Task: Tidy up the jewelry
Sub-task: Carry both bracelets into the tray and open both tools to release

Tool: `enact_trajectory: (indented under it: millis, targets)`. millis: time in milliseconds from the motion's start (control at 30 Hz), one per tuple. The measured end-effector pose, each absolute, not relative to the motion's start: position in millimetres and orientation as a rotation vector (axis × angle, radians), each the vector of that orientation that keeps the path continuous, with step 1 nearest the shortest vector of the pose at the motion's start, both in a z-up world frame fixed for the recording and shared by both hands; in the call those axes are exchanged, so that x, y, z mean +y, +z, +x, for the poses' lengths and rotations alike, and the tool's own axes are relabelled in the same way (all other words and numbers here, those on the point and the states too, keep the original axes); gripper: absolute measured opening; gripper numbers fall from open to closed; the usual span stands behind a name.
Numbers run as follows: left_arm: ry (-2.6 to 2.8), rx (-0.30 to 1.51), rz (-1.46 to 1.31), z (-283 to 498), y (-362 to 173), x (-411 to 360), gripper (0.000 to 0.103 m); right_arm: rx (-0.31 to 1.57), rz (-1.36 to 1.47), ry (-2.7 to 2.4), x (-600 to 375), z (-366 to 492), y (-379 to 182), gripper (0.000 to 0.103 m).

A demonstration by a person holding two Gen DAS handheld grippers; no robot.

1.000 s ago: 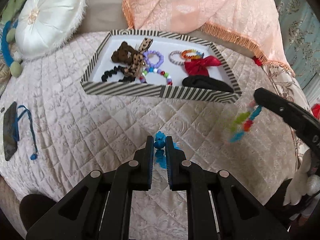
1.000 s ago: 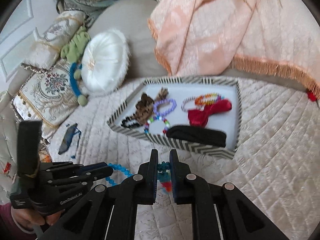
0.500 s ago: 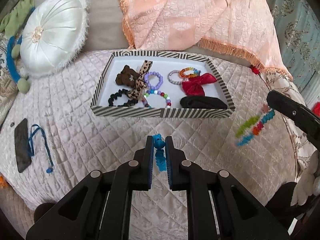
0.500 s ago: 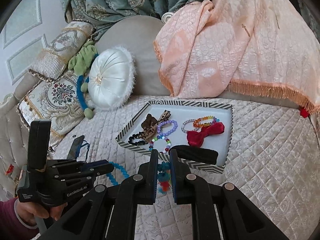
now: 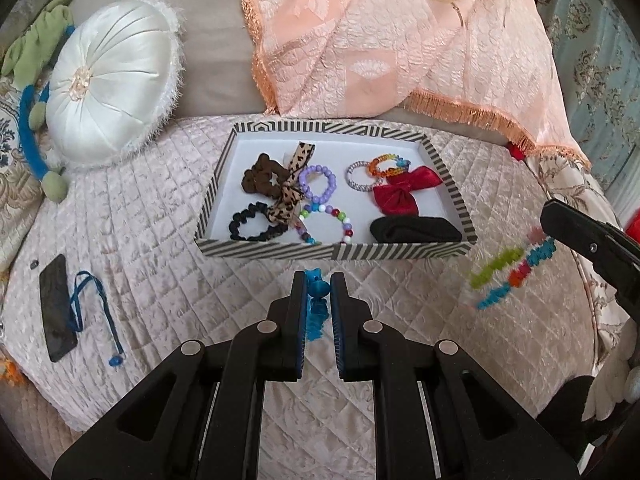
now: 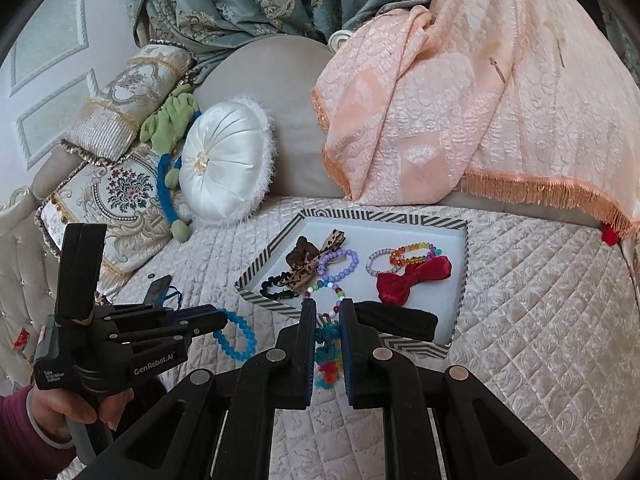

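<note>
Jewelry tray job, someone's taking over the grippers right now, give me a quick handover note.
Left gripper: shut on the blue bead bracelet, held above the quilt.
Right gripper: shut on the multicolored bracelet, also in the air.
Striped tray: already holds scrunchies, bead bracelets, a red bow and a black band.
Left to do: set both bracelets in the tray, probably the white gap mid-tray.

Bare quilt (image 5: 168, 248) fronts the tray (image 5: 332, 251) (its left floor open).
</note>
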State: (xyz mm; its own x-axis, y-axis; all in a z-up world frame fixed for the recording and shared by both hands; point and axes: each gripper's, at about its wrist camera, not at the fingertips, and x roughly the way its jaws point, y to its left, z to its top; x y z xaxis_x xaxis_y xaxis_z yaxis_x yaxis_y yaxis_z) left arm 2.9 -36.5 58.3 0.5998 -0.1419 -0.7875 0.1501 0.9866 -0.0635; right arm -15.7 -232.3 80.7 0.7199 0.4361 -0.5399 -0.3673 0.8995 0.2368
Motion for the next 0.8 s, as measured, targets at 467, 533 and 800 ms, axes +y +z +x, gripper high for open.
enact_trajectory:
  millis: [467, 533, 800]
  targets:
    - [-0.138, 0.896, 0.008, 25, 69, -22, 0.01, 0.624, 0.123, 0.452, -231, -2, 85, 0.01]
    - [-0.135, 0.893, 0.004, 30, 72, -20, 0.01, 0.621, 0.123, 0.456, -230, 1, 87, 0.01]
    - [-0.143, 0.888, -0.005, 53, 79, -26, 0.01, 0.615, 0.136, 0.464, -227, 26, 95, 0.01]
